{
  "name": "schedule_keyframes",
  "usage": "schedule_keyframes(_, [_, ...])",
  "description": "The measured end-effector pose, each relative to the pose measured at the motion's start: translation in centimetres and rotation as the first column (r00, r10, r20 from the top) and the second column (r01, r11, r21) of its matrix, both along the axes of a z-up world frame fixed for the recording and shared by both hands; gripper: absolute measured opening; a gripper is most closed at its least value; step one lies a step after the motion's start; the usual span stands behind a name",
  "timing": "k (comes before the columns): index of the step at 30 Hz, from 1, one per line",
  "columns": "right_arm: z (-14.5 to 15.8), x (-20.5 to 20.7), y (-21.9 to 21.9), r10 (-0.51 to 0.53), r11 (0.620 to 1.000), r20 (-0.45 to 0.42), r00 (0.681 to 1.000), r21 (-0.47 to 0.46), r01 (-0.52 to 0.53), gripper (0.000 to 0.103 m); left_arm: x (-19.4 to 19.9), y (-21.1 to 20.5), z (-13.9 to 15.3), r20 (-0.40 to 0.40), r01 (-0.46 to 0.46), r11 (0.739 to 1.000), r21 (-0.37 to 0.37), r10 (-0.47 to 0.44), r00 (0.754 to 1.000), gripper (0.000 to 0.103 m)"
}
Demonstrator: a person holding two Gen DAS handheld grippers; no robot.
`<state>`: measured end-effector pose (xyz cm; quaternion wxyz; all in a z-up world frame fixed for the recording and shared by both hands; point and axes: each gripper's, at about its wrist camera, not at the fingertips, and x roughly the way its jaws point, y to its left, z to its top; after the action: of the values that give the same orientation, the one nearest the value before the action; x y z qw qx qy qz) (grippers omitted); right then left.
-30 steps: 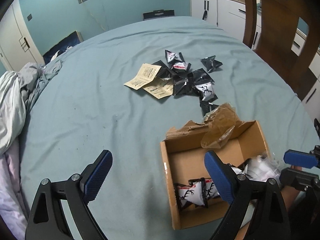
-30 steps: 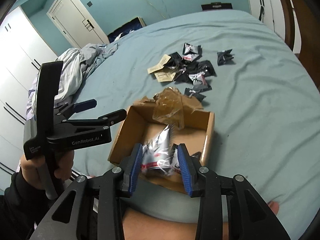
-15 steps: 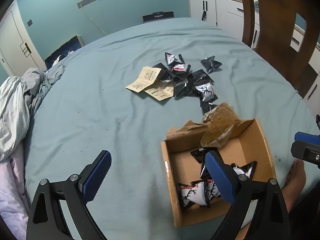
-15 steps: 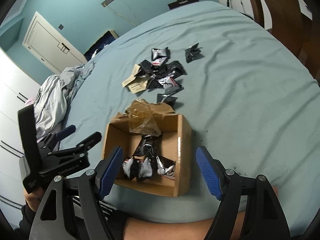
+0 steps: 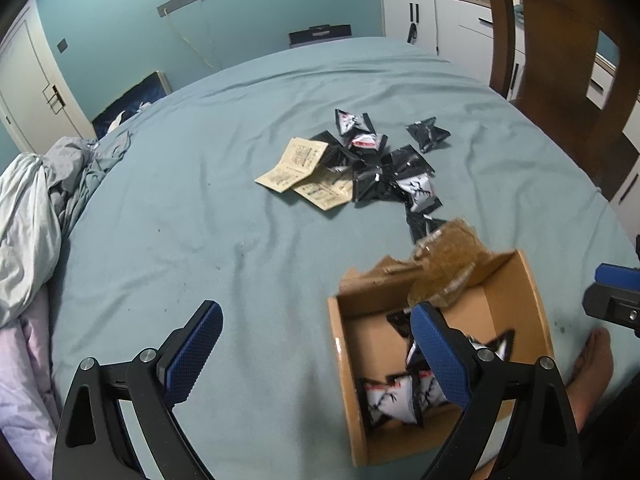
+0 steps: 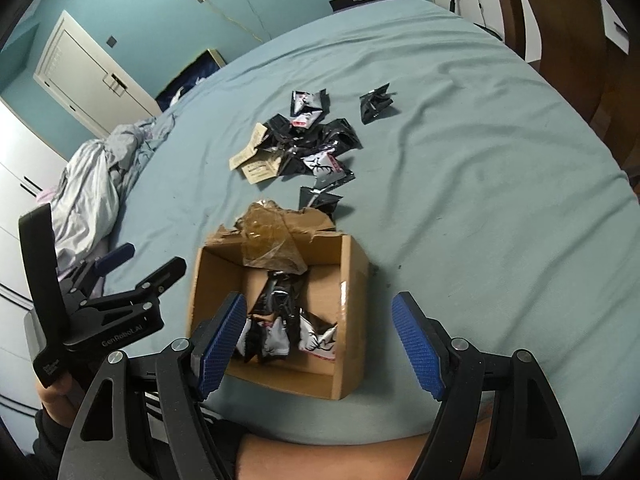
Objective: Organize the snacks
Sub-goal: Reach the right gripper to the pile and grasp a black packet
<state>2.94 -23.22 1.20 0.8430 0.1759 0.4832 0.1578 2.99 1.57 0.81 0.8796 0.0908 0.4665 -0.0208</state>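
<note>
Having let go a second ago, the right gripper (image 6: 320,344) is hanging wide and empty over the cardboard box (image 6: 352,276) at the bed's (image 6: 480,200) near edge, where the dropped packets (image 6: 280,332) are lying. The left gripper (image 5: 316,348) is spread wide, empty too. Beyond, loose packets (image 6: 320,148) are waiting mid-bed, with open sheet all around.

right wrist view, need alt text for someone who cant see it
An open right hand-held gripper holds nothing above a cardboard box with several snack packets inside, on a teal bedsheet. More black packets and tan sachets lie scattered beyond the box, and the left hand-held gripper is at the left edge.
</note>
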Motion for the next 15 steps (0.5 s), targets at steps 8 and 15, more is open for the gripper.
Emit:
schedule_keyframes(8, [0.0,3.6,-1.4,0.0,0.998,-0.052,0.999,0.057,0.003,0.075,3.0,0.8,-0.5,-0.009,-0.03,0.998,-0.047,0.029,1.0,0.097])
schedule_keyframes(15, [-2.7,10.1,-1.0,0.04,0.993,-0.207,0.978,0.116,-0.016,0.075,4.6,1.3,-1.9,-0.07,-0.047,0.993,-0.104,0.04,0.997,0.097])
